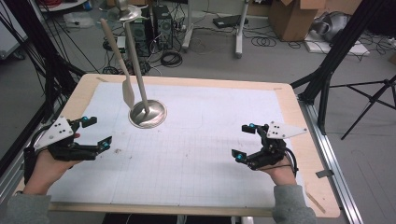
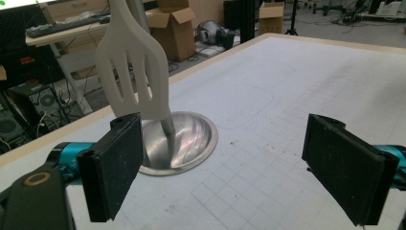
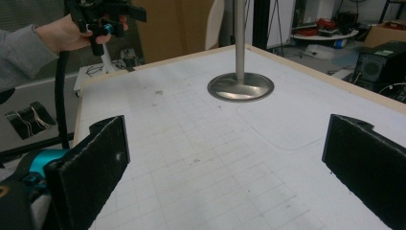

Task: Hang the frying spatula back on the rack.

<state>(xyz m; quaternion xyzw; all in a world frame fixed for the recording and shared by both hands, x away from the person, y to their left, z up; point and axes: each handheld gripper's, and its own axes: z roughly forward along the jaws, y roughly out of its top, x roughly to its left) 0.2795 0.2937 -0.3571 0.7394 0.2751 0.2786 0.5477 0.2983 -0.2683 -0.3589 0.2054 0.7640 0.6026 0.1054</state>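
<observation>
Two open, empty grippers (image 1: pixel 97 134) (image 1: pixel 243 142); spatula (image 2: pixel 134 62) slots clear from the left gripper view.

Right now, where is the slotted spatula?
In the high view the white slotted spatula hangs on the left half of the table, blade down beside the pole of the round metal stand, just ahead of the open left gripper.

One spatula (image 1: pixel 122 70) — one stand (image 1: pixel 147 113) — two tongs.
</observation>
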